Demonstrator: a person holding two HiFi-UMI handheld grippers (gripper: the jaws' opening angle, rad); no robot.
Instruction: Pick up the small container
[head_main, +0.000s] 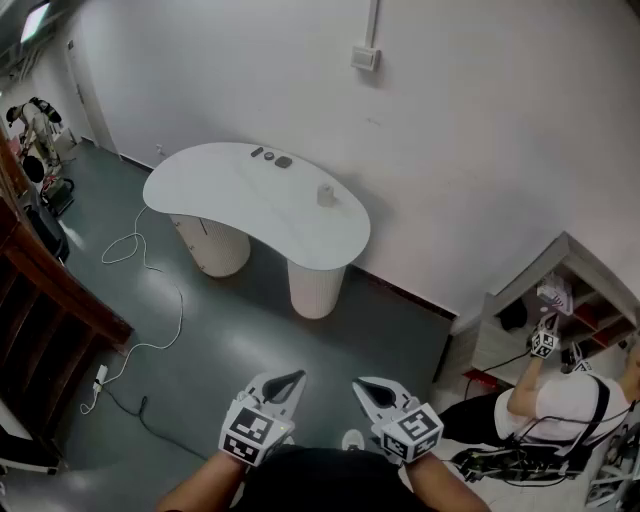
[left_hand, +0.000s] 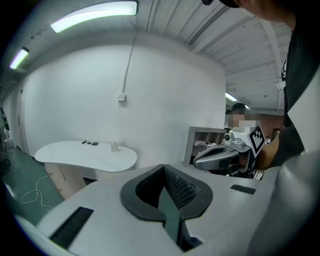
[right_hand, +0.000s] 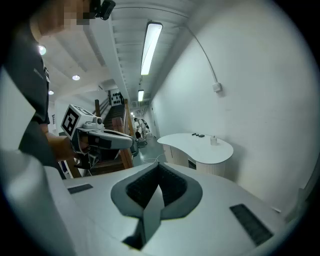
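A grey floor (head_main: 250, 340) and a white wall (head_main: 480, 150) fill most of what I see. Against that wall stands a white kidney-shaped table (head_main: 230, 195) on two round pedestals (head_main: 316, 286). A thin cable (head_main: 150, 268) snakes over the floor to the left of it, and another person (head_main: 560, 405) crouches low down at my far right.

Close in front of me I hold my left gripper (head_main: 288, 382) and my right gripper (head_main: 368, 388) side by side. They sit low and well short of the table, with their tips aimed toward it. Both pairs of jaws are pressed together along the seam with nothing caught between them (each gripper's own view shows this plainly).

The small container (head_main: 326, 195) stands on the right-hand lobe of the table top. It looks upright, with its long axis vertical and its top toward the ceiling, though it is too small for me to make out more. It is well apart from both pairs of jaws, far ahead of the tips and roughly on the line between my two grippers. In the left gripper view it sits left of my closed seam, and in the right gripper view it sits right of it.

A few small dark bits (head_main: 270, 156) lie farther left on the table, apart from the container.
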